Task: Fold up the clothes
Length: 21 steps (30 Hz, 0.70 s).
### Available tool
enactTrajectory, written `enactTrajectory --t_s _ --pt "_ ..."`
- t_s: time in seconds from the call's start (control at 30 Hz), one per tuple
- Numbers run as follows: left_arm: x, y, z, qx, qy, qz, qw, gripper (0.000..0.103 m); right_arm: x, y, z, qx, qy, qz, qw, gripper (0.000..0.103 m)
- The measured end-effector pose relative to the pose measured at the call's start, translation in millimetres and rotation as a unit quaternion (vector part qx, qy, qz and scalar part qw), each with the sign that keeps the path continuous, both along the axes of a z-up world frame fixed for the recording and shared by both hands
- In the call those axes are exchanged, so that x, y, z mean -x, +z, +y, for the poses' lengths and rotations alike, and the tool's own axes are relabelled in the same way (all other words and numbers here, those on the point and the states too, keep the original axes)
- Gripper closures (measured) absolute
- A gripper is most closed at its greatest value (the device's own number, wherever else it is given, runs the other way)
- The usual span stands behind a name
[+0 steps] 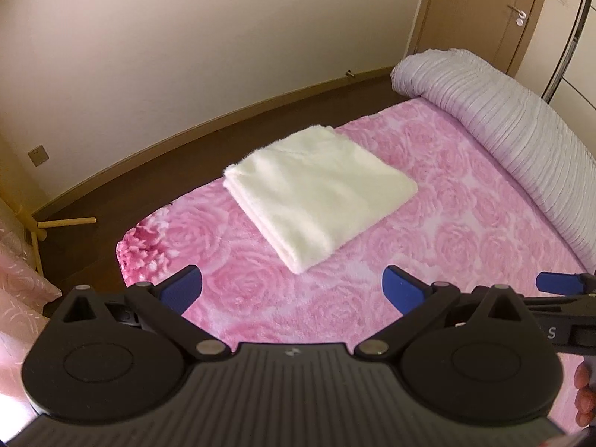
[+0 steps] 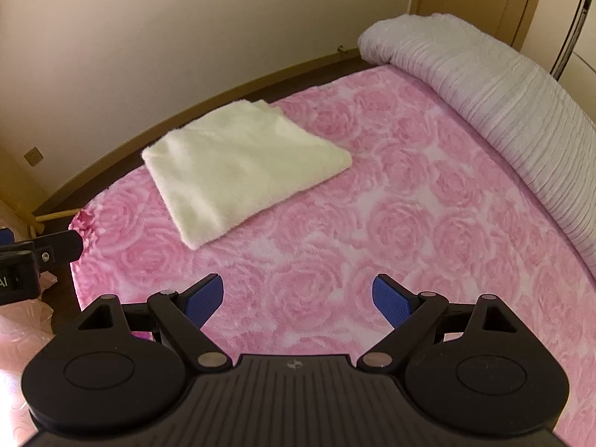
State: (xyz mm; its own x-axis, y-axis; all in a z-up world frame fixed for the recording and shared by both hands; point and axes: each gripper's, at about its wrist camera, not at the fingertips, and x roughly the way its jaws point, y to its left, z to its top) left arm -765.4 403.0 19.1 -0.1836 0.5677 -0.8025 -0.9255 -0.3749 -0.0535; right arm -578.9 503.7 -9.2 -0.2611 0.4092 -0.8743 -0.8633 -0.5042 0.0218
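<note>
Already the cream garment (image 1: 320,195) lies folded square on the pink bed (image 1: 428,246); left tool (image 1: 292,285) and right tool (image 2: 298,294) hover wide, empty, well short of it.

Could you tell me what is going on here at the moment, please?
A person is folding clothes on a bed, holding a two-finger gripper in each hand. A cream fleece garment already lies folded into a neat rectangle on the pink rose-patterned blanket. The left gripper and the right gripper are both open, holding nothing, and hover above the blanket short of the garment. A rolled grey ribbed duvet lies along the far right side of the bed.
</note>
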Motion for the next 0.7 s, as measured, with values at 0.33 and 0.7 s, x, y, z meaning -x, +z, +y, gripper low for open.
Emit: enactTrajectory --t_s 0.33,0.7 --pt "5.1 -15.6 16.6 0.025 -0.009 -0.006 0.9996 0.001 7.0 -17.4 13.3 0.025 -0.010 -0.015 1.000 0.014" --pt "16.4 -27.6 35.3 0.040 -0.011 -0.002 0.9991 0.001 19.9 -28.8 25.8 0.037 -0.014 -0.028 0.999 0.014"
